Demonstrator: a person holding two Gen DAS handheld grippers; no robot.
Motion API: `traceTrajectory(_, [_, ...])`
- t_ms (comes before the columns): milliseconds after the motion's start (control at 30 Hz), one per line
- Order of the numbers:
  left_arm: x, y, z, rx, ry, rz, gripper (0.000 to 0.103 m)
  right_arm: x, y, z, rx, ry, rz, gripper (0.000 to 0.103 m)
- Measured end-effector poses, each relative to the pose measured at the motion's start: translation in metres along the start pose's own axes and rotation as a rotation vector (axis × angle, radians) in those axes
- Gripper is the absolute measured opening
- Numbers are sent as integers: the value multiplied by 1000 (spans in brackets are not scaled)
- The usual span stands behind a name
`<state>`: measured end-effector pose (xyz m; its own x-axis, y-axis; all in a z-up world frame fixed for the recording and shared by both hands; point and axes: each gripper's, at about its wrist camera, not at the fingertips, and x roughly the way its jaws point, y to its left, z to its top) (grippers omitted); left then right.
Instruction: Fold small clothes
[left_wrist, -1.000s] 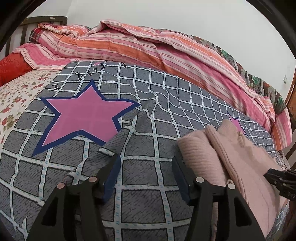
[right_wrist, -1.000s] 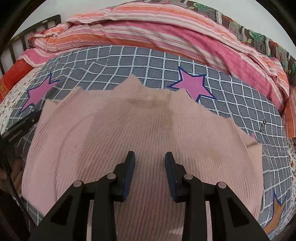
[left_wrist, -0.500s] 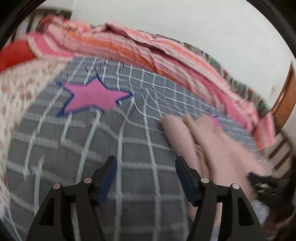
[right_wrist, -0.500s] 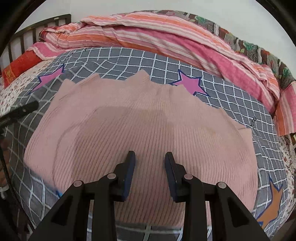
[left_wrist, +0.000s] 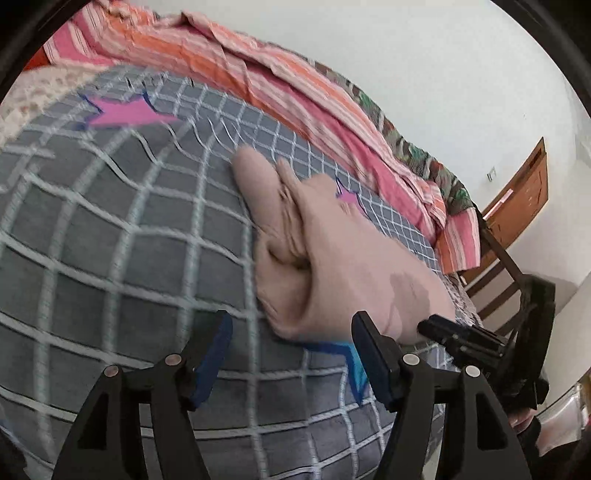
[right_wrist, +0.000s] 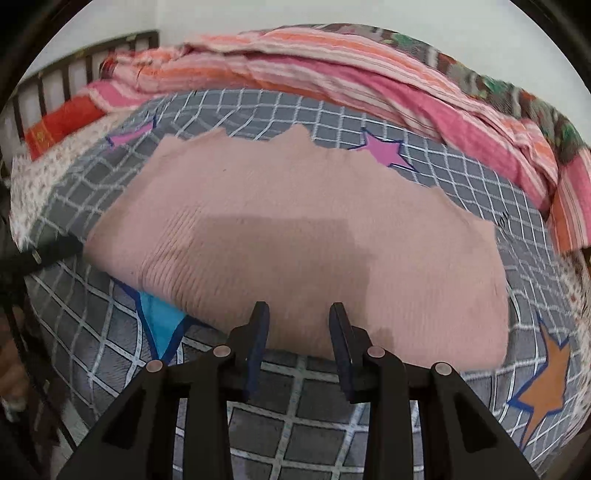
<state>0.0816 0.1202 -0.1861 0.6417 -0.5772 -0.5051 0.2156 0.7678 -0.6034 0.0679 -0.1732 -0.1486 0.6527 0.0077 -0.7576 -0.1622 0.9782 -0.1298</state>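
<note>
Two views show one bed. From the left wrist view, the left gripper (left_wrist: 291, 354) sits at the bottom centre of the frame with its jaws spread wide and nothing between them, above the grey checked bedspread (left_wrist: 122, 236). Just beyond its right finger, in the middle of the frame, lies the pink ribbed garment (left_wrist: 332, 254), folded into a thick bundle whose layered edges face the camera. A pink star (left_wrist: 125, 112) is printed on the bedspread at the upper left, and the striped quilt (left_wrist: 258, 74) is heaped along the far side of the bed. At the lower right, the right gripper (left_wrist: 443, 328) points toward the near end of the garment; this view is too blurred to show how its jaws stand.

From the right wrist view, the right gripper (right_wrist: 298, 325) is at the bottom centre, jaws parted and empty, its tips at the near edge of the garment (right_wrist: 295, 229); whether they touch it I cannot tell. The garment lies flat across the middle of the frame on the bedspread (right_wrist: 295, 413). A blue star (right_wrist: 162, 321) peeks out from under its lower left corner, and an orange star (right_wrist: 546, 387) shows at the lower right.
</note>
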Motion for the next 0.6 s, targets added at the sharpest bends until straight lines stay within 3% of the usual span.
traceTrajectory(300, [27, -15, -2, -85, -42, -72, 67, -9, -87, -28, 252, -11, 13, 32])
traceTrajectory(500, [50, -28, 8, -140, -89, -24, 65, -17, -134, -41, 355, -43, 12, 32])
traceTrajectory(600, [57, -34, 13, -168, -134, 73, 62, -21, -148, -45, 384, -59, 19, 32])
